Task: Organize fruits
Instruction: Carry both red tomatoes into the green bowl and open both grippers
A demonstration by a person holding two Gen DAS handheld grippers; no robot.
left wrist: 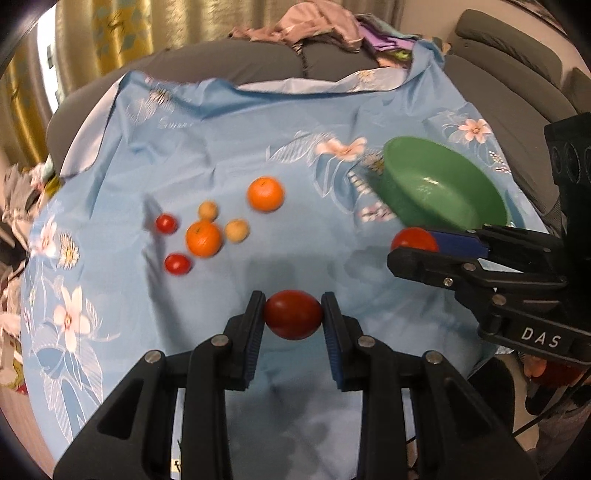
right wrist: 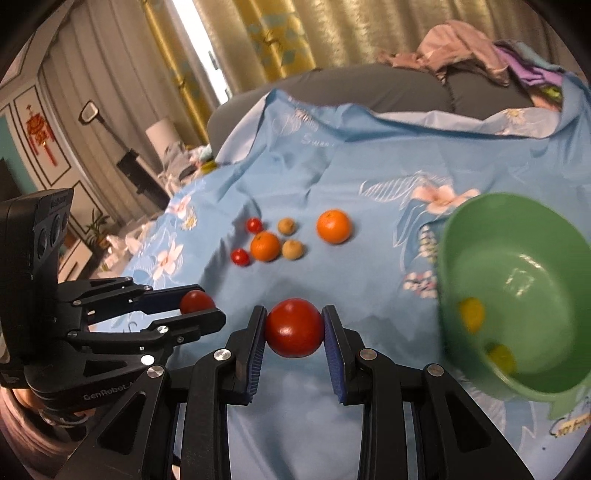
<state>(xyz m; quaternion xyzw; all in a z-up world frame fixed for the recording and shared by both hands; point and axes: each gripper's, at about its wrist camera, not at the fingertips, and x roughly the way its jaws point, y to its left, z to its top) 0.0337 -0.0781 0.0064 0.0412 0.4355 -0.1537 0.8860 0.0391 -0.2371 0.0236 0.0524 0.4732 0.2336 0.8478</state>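
Observation:
My left gripper (left wrist: 293, 314) is shut on a dark red tomato (left wrist: 293, 314) above the blue floral cloth. My right gripper (right wrist: 294, 328) is shut on a red tomato (right wrist: 294, 328); it also shows in the left wrist view (left wrist: 415, 243), beside the green bowl (left wrist: 443, 184). The bowl (right wrist: 517, 258) holds two small yellow fruits (right wrist: 472, 314). On the cloth lie two oranges (left wrist: 266, 194) (left wrist: 204, 239), two small tan fruits (left wrist: 236, 230) and two small red tomatoes (left wrist: 178, 264). The left gripper shows in the right wrist view (right wrist: 195, 310).
The blue floral cloth (left wrist: 221, 147) covers a grey sofa (left wrist: 258, 62). A pile of clothes (left wrist: 314, 22) lies at the back. Curtains (right wrist: 277, 33) hang behind. A grey seat (left wrist: 517, 62) stands at the right.

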